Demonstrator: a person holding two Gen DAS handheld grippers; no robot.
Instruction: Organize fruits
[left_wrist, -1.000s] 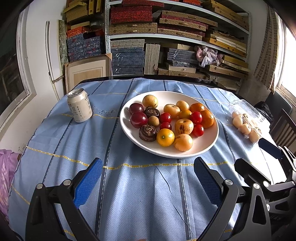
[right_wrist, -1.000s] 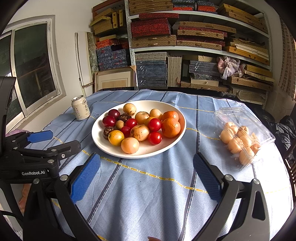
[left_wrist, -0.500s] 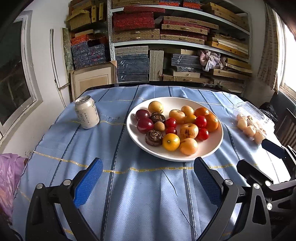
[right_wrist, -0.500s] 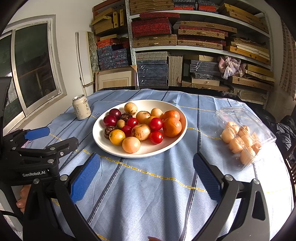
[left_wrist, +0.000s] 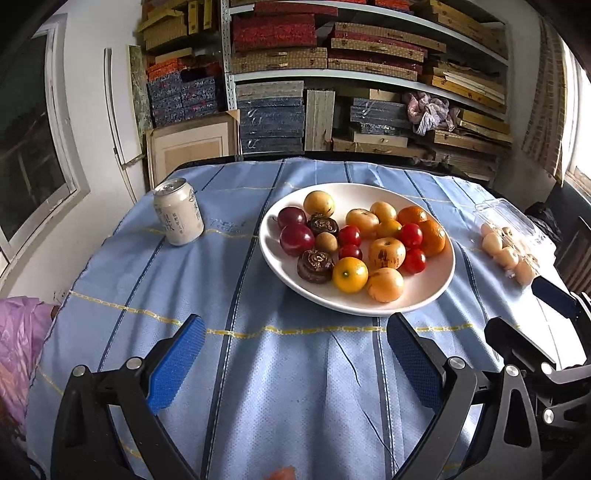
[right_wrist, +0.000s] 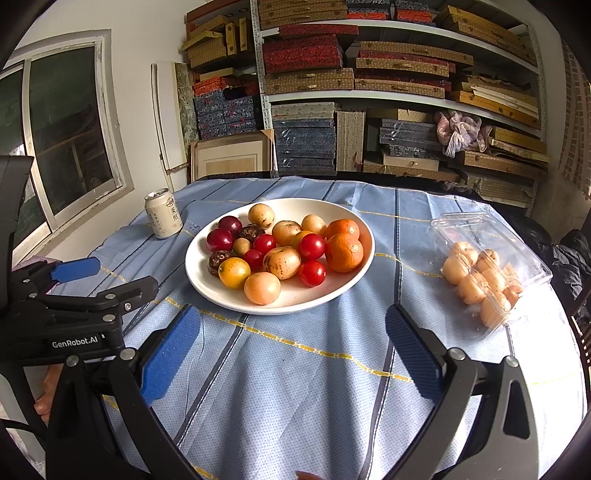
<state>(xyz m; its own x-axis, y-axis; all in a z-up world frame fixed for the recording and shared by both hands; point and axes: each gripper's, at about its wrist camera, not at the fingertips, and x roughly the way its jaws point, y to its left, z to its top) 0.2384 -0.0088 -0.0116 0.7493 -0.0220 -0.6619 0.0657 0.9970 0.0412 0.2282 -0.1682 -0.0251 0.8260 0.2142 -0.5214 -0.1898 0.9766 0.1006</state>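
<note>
A white plate (left_wrist: 439, 280) (right_wrist: 354, 284) in the middle of the blue-clothed table holds several mixed fruits: red plums (left_wrist: 296, 239), cherry tomatoes (right_wrist: 311, 273), oranges (right_wrist: 343, 252), yellow-tan round fruits (left_wrist: 385, 284) and dark brown ones (left_wrist: 315, 266). A clear plastic clamshell (right_wrist: 491, 258) with several pale round fruits lies to the plate's right, also in the left wrist view (left_wrist: 508, 243). My left gripper (left_wrist: 295, 363) is open and empty, above the cloth in front of the plate. My right gripper (right_wrist: 291, 354) is open and empty, in front of the plate.
A white drink can (left_wrist: 178, 211) (right_wrist: 162, 213) stands on the table left of the plate. Shelves stacked with boxes (right_wrist: 369, 92) fill the wall behind the table. A window (right_wrist: 66, 133) is on the left. A pink bag (left_wrist: 18, 343) lies beyond the table's left edge.
The left wrist view has shifted, so plate and can sit further right and slightly lower in the frame. The right gripper has hardly moved. Both grippers stay open.
</note>
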